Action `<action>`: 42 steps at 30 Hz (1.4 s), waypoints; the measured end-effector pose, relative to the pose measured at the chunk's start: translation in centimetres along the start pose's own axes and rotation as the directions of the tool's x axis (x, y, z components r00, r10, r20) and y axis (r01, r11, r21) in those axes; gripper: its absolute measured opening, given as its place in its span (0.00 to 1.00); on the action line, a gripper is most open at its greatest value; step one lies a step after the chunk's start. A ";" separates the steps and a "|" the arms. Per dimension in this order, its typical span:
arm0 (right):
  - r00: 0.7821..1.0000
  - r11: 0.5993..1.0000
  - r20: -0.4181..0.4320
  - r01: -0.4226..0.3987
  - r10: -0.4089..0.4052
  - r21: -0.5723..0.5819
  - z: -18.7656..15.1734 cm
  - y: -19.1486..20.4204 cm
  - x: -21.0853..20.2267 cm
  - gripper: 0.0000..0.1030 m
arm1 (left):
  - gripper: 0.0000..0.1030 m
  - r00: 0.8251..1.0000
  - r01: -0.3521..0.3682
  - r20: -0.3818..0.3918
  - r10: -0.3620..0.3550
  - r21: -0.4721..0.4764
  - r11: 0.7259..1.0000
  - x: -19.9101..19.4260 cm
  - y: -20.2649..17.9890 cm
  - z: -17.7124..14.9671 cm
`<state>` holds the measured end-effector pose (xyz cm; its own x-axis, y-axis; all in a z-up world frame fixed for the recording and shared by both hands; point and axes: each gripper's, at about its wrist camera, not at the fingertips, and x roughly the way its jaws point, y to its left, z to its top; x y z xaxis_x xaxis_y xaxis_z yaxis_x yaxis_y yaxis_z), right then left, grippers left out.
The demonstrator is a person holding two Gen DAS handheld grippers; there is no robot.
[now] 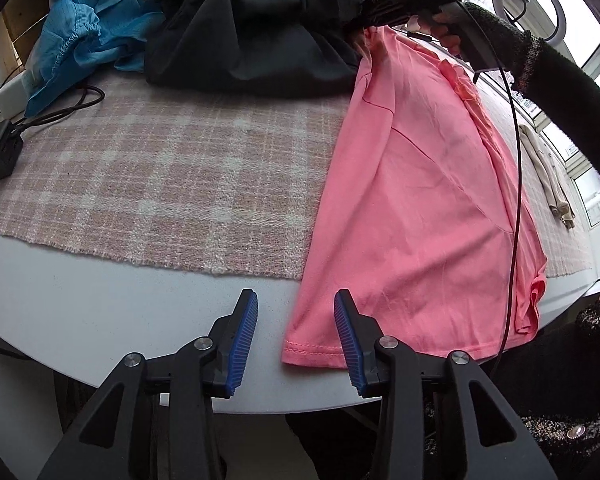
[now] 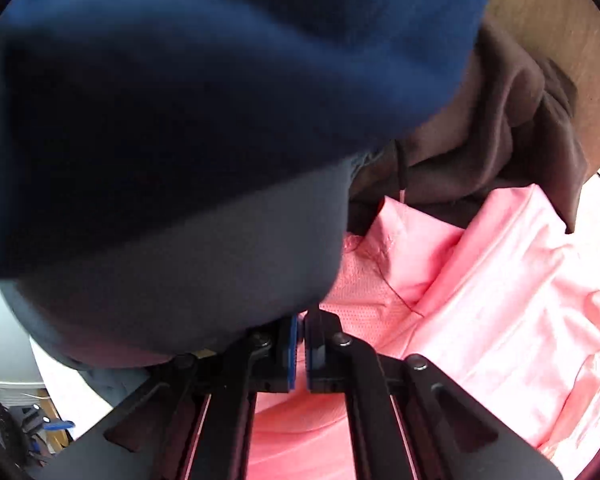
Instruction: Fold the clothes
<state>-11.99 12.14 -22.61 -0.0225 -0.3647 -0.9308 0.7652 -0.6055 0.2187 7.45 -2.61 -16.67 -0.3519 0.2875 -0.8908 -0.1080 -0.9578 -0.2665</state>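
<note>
The pink T-shirt [image 1: 420, 216] is lying lengthwise across the checked cloth [image 1: 160, 184] on the white table [image 1: 100, 312], its hem hanging over the near edge. The left gripper [image 1: 296, 340] is hovering there with jaws apart, the hem corner between them but unpinched. The right gripper [image 2: 301, 350] is pressing together, seemingly on the shirt's far end, beside the dark garment pile [image 1: 252, 28].
</note>
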 end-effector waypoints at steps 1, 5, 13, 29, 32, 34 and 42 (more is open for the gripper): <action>0.998 0.999 0.037 -0.047 0.046 0.018 0.0 -0.1 -1.2 0.02 | 0.37 1.000 -0.001 0.001 0.001 -0.002 1.000 0.0 0.0 -0.1; 0.983 0.978 0.094 -0.170 0.159 0.124 0.0 -1.7 -2.7 0.02 | 0.37 1.000 -0.005 0.005 0.005 -0.009 1.000 -0.1 -0.1 -0.3; 0.979 0.954 0.067 -0.205 0.195 0.220 -0.8 -2.5 -0.4 0.02 | 0.02 1.000 -0.013 0.004 0.013 -0.004 1.000 0.2 -0.5 -0.8; 1.000 1.000 0.030 -0.008 0.008 -0.014 -4.5 1.7 -4.9 0.20 | 0.26 1.000 -0.024 0.013 0.024 -0.044 0.999 -1.6 -0.6 -1.3; 1.000 0.999 -0.003 -0.010 0.009 -0.032 -5.7 2.3 -4.6 0.20 | 0.26 1.000 -0.024 -0.003 0.024 -0.017 1.000 -0.7 -1.2 -1.0; 1.000 1.000 -0.023 -0.010 0.009 -0.029 -6.4 2.7 -4.3 0.20 | 0.26 1.000 -0.017 -0.012 0.017 -0.017 1.000 -0.2 -1.2 -0.9; 0.995 1.000 -0.103 -0.005 0.005 -0.004 -8.2 4.9 -2.9 0.23 | 0.11 0.999 -0.030 -0.018 0.030 0.025 0.999 0.0 -1.7 -0.8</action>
<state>-2.89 16.01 -21.21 0.0477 -0.2924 -0.9551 0.7677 -0.6010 0.2224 8.37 -0.97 -16.55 -0.3381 0.2585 -0.9049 -0.1203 -0.9655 -0.2309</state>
